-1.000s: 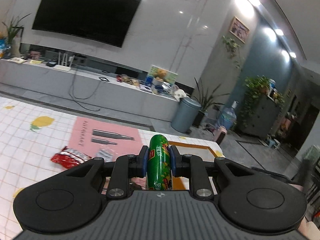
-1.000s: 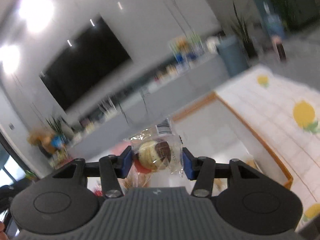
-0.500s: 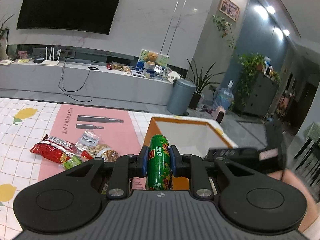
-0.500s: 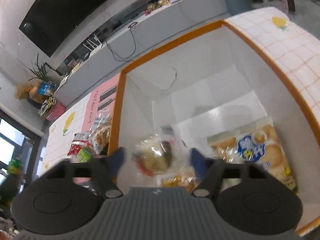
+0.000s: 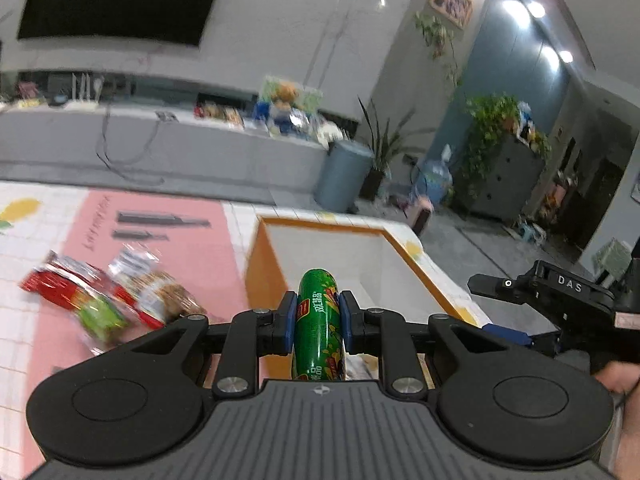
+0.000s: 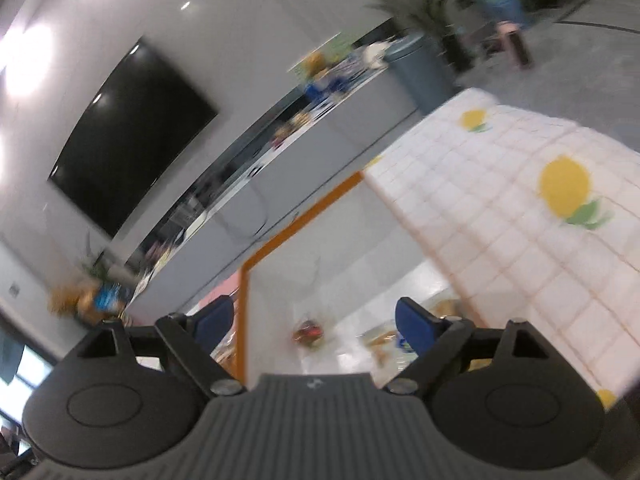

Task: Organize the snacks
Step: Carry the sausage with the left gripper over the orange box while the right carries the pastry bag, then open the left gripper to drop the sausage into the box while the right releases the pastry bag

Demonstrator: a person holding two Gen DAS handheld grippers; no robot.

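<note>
The right gripper [image 6: 314, 316] has just spread its jaws, and the wrapped pastry [image 6: 308, 330] it carried now lies inside the orange-rimmed box [image 6: 242, 308]. The left gripper [image 5: 317, 322] pinches a green snack tube [image 5: 319, 320] just short of that box, likely next in.

Clearance around the orange-rimmed box [image 5: 382, 236]

In the left wrist view I find the box mouth at frame centre open from above, its far white interior bare; the green tube [image 5: 319, 320] clamped in my left gripper [image 5: 318, 322] fronts it. The right gripper [image 5: 532, 304], mid right, crowds that rim. A heap of snack packets [image 5: 108, 296] blocks the pink mat [image 5: 192, 248], lower left. In the right wrist view, packets [image 6: 308, 330] cover the box floor between my spread, empty fingers [image 6: 414, 322].
</note>
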